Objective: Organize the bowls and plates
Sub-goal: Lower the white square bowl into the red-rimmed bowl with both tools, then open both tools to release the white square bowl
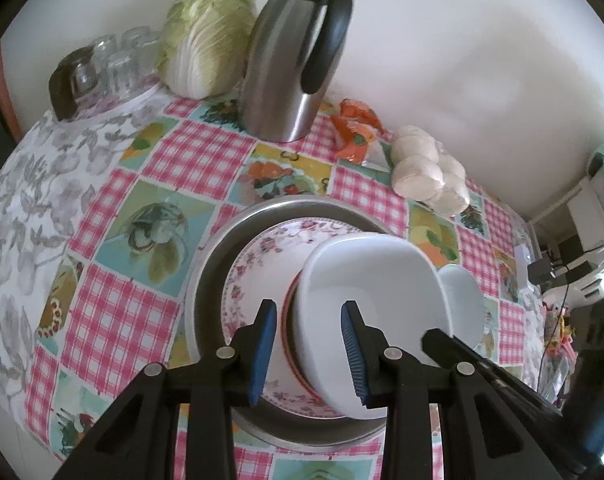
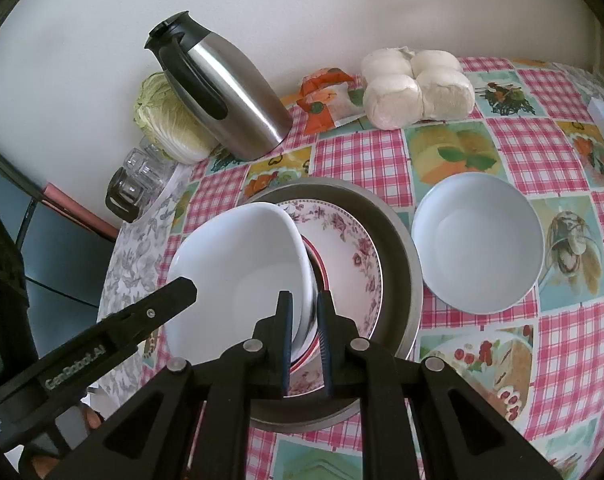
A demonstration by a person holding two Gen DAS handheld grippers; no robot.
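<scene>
A round metal tray on the checked tablecloth holds a floral plate with a red-rimmed plate on top. A white bowl stands tilted on edge over them. My right gripper is shut on its rim. My left gripper straddles the bowl's opposite edge; a gap shows beside its left pad, so the pads do not press. A second white bowl sits upright on the cloth to the right of the tray.
At the back by the wall stand a steel thermos jug, a cabbage, several upturned glasses, an orange packet and a bag of white buns. The table edge falls away on the left.
</scene>
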